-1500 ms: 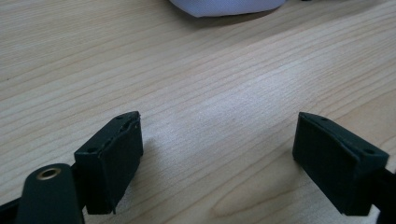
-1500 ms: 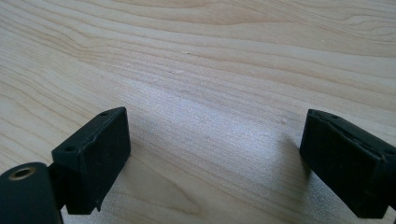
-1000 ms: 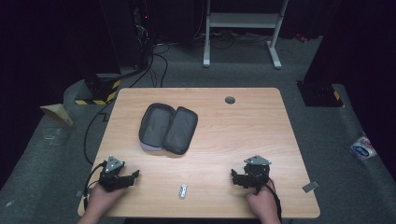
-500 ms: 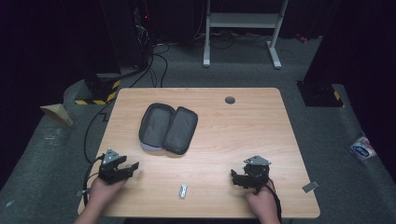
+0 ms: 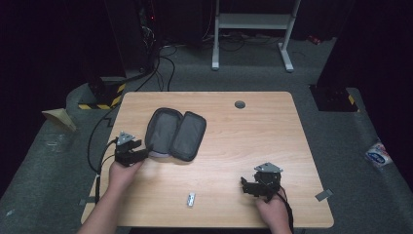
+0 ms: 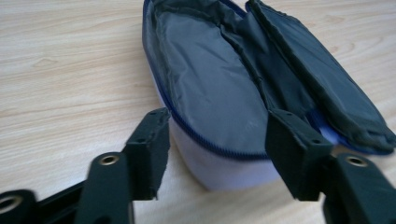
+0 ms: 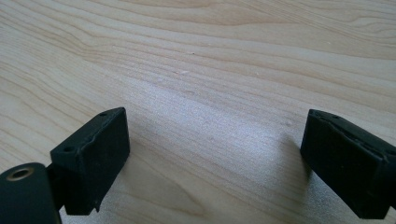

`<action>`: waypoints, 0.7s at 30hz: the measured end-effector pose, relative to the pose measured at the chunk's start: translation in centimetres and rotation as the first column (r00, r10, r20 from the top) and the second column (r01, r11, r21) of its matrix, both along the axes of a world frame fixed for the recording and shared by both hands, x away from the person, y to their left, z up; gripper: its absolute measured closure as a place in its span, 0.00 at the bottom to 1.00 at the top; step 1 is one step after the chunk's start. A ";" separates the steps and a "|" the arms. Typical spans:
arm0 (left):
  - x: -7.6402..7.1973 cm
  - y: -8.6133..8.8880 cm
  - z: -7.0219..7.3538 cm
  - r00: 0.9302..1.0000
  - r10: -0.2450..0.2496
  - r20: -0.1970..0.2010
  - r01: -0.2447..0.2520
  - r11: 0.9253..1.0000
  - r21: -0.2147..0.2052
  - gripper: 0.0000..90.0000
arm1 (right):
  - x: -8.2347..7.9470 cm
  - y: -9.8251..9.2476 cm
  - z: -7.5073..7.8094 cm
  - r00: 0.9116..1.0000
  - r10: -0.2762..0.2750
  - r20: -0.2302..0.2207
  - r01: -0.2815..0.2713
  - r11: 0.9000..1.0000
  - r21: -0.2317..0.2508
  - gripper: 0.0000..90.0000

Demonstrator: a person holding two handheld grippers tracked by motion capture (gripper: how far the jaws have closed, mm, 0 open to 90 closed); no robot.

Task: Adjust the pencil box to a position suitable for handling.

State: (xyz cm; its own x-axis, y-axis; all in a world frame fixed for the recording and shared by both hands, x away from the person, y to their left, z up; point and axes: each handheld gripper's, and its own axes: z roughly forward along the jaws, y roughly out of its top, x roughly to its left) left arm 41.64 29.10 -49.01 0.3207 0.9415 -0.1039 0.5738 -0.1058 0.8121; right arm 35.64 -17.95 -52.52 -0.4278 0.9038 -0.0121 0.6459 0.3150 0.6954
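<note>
Two grippers | left gripper closing, jaws astride pouch end | right gripper wide, empty

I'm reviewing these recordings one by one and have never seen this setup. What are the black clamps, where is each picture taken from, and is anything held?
A person works at a wooden table with a hand-held two-jaw gripper in each hand. The high view looks down from above; each gripper view looks along that gripper's own black jaws. An open grey zip pouch and a small silver object, too small to identify, lie on the table. The left gripper is at the pouch's near end; its jaws have just been closing, with that end between them, but the pads do not visibly press it. The right gripper is open over bare wood.
</note>
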 end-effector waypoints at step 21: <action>-1.7 -1.3 -1.1 0.998 -0.064 -0.007 0.064 0.998 0.003 0.81 | 0.0 0.0 0.0 1.000 0.006 0.000 -0.006 1.000 -0.001 0.09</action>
State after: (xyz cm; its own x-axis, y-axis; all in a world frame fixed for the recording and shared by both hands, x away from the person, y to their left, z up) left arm 39.91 27.78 -50.12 0.3800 0.9192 -0.1033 0.5714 -0.1455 0.8077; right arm 35.62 -17.98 -52.51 -0.4330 0.9013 -0.0132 0.6441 0.3196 0.6949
